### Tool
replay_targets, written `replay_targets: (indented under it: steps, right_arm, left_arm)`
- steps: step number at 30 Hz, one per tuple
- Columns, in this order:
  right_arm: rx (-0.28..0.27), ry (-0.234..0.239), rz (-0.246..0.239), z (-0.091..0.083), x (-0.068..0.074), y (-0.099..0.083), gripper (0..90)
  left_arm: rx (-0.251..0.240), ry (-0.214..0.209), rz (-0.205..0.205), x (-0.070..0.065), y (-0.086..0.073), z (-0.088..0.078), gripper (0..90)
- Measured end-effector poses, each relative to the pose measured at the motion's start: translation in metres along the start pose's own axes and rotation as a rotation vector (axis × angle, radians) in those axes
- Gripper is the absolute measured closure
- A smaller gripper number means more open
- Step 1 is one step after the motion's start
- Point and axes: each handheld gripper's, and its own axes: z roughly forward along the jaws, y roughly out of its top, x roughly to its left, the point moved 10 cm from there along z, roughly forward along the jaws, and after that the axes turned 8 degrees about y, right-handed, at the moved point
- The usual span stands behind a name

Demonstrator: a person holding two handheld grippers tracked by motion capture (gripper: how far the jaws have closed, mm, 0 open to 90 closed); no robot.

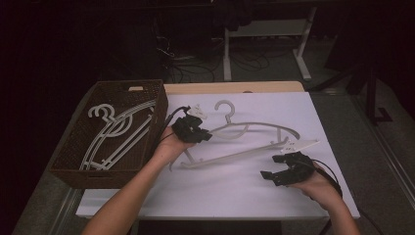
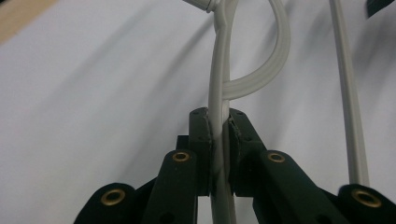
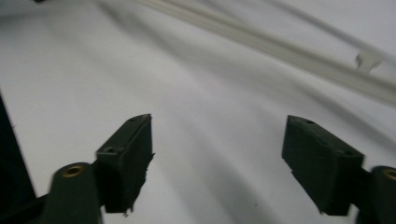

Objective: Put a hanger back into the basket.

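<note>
The pale plastic clothes hanger [image 1: 244, 142] lies on the white tabletop [image 1: 235, 191], its arm pinched between the clamped jaws of the left gripper [image 2: 219, 135]. The right gripper [image 3: 217, 154], nearer the person, is spread wide and empty. Judged step: carrying the hanger; next, swing it left into the brown woven basket [image 1: 68, 152] holding similar hangers [image 1: 115, 134]

Two black jaws of the left gripper [image 2: 220, 135] rise from six o'clock and clamp a thin white hanger [image 2: 218, 79] bar running toward twelve o'clock. A curved piece of the hanger loops off toward one o'clock. Another pale bar runs along the three o'clock side, over a white table [image 2: 93, 102]
</note>
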Motion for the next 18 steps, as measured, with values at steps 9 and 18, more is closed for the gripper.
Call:
replay_targets:
  steps: [9, 18]
  right_arm:
    - [-0.050, -0.054, 0.024, -0.002, -0.010, 0.006, 8.9]
    - [-0.068, -0.085, 0.045, -0.004, -0.020, 0.010, 2.4]
  left_arm:
    - [-0.042, 0.075, -0.041, 0.028, 0.026, -0.049, 82.0]
    - [-0.101, 0.158, -0.103, 0.075, 0.023, -0.116, 82.0]
